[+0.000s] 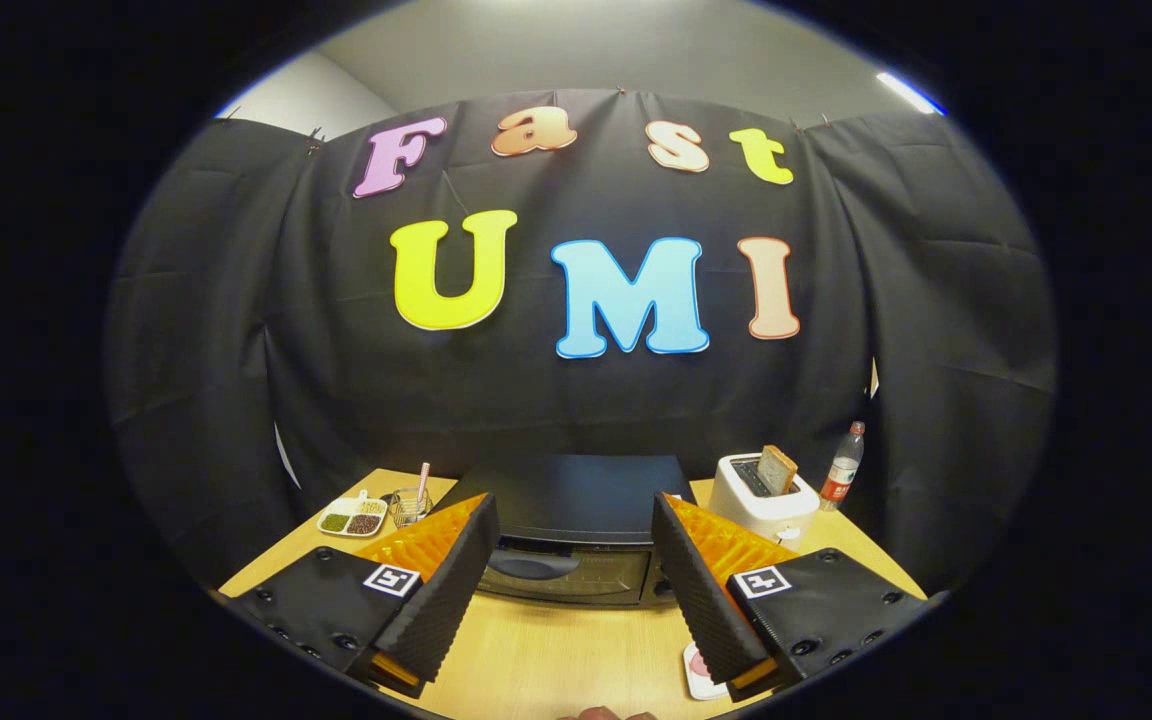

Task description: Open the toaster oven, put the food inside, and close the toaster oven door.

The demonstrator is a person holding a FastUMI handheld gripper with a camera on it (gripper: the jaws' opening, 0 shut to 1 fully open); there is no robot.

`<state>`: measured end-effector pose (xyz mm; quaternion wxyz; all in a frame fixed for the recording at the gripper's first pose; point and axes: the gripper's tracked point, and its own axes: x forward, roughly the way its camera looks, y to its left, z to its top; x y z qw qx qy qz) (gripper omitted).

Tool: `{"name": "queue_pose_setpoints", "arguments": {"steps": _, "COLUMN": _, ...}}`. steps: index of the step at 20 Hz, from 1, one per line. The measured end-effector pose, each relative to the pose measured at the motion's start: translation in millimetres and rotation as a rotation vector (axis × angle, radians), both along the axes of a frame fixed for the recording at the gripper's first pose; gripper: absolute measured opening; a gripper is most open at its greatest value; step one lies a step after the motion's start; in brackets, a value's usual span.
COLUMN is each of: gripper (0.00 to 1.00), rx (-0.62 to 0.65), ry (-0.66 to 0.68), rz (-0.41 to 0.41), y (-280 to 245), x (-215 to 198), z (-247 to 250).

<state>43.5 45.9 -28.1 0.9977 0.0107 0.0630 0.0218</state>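
Toaster oven (pixel 576 540), dark and boxy, sits on the wooden table (pixel 556 650) straight ahead of the gripper (pixel 574 545), showing in the gap between the two fingers with its door shut and a handle faintly visible across the top of the glass. The fingers are spread wide and hold nothing, hovering above the table well short of the oven. By the look of it the task is at its first step, opening the door: the next move calls for lowering and advancing the gripper to the handle, narrowing the fingers around it, then pulling the door out and down. Beside the right finger a small pale plate (pixel 698 672) with something pink on it lies on the table, likely the food, though the finger covers most of it. Farther right stand a white toaster (pixel 764 497) with a slice of bread (pixel 777 468) and a bottle (pixel 844 467); to the left, a divided dish (pixel 352 517) and a glass (pixel 406 507). The oven's lower front and sides are hidden behind the fingers, and the handle's exact shape is hard to make out.
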Motion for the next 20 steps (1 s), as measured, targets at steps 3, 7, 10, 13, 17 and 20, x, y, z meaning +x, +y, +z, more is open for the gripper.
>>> {"name": "queue_pose_setpoints", "arguments": {"steps": 3, "gripper": 0.98, "rx": -0.009, "ry": 0.02, "rz": 0.009, "y": 13, "x": 14, "z": -14}}
{"name": "queue_pose_setpoints", "arguments": {"steps": 7, "gripper": 0.98, "rx": -0.025, "ry": 0.07, "rz": 0.037, "y": 33, "x": 27, "z": -43}}
{"name": "queue_pose_setpoints", "arguments": {"steps": 10, "gripper": 0.98, "rx": -0.031, "ry": 0.1, "rz": 0.045, "y": 44, "x": 40, "z": -62}}
{"name": "queue_pose_setpoints", "arguments": {"steps": 13, "gripper": 0.98, "rx": -0.019, "ry": 0.128, "rz": 0.026, "y": 49, "x": 55, "z": -79}}
{"name": "queue_pose_setpoints", "arguments": {"steps": 17, "gripper": 0.98, "rx": -0.045, "ry": 0.135, "rz": -0.015, "y": 47, "x": 80, "z": -94}}
{"name": "queue_pose_setpoints", "arguments": {"steps": 20, "gripper": 0.98, "rx": -0.057, "ry": 0.153, "rz": -0.047, "y": 45, "x": 98, "z": -109}}
